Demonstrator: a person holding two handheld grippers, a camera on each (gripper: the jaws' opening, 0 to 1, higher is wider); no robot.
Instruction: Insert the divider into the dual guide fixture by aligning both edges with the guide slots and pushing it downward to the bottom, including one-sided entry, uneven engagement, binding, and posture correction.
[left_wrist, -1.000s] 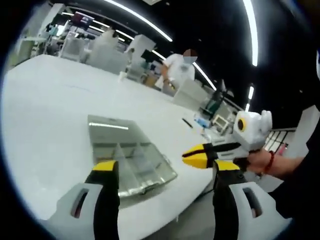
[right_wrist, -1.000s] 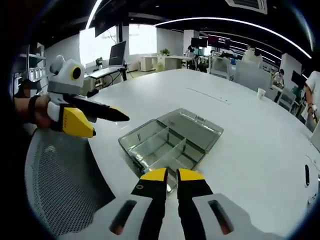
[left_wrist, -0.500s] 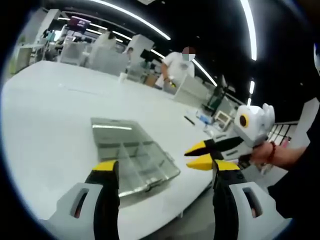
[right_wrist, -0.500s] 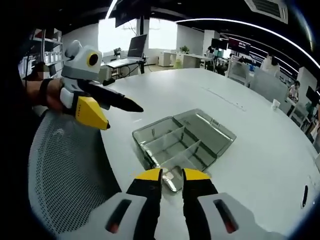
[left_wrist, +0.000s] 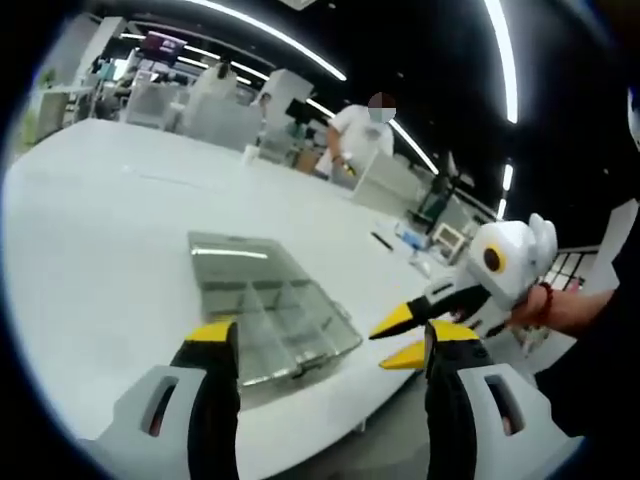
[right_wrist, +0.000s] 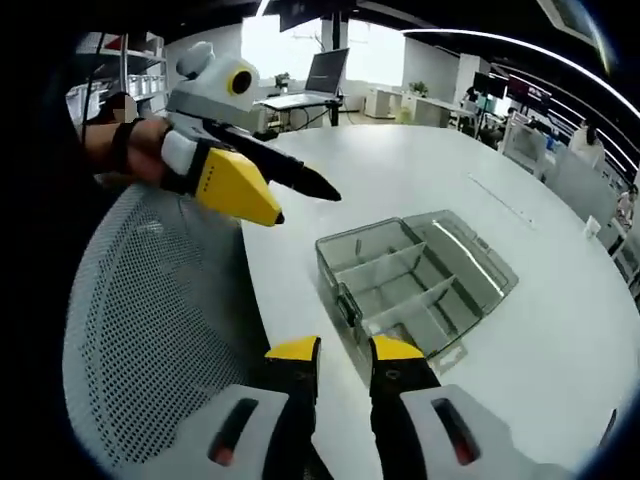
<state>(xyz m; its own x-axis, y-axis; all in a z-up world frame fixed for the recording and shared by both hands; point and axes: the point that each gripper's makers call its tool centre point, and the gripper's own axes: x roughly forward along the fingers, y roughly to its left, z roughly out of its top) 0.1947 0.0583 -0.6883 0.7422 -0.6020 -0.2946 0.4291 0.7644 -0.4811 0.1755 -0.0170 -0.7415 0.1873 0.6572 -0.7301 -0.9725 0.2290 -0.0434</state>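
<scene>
A clear plastic organiser box (left_wrist: 272, 318) (right_wrist: 395, 290) lies on the white table (left_wrist: 90, 230) (right_wrist: 430, 170), its lid (right_wrist: 470, 255) folded open on the far side. Thin clear dividers (right_wrist: 400, 297) stand inside, splitting it into compartments. My left gripper (left_wrist: 333, 332) is wide open and empty just short of the box. It also shows in the right gripper view (right_wrist: 308, 205), hovering left of the box. My right gripper (right_wrist: 345, 350) is held near the box's front corner with a narrow gap and nothing between the jaws. The left gripper view catches it (left_wrist: 378, 348) coming in from the right.
A grey mesh chair (right_wrist: 150, 330) stands at the table's edge, beside the box. A pen (left_wrist: 380, 240) and small items lie further along the table. A person in a white shirt (left_wrist: 360, 135) stands far behind, among desks and monitors.
My right gripper's jaws have parted a little. In the left gripper view the right gripper has dropped lower. Both cameras shifted; the box itself has not moved.
</scene>
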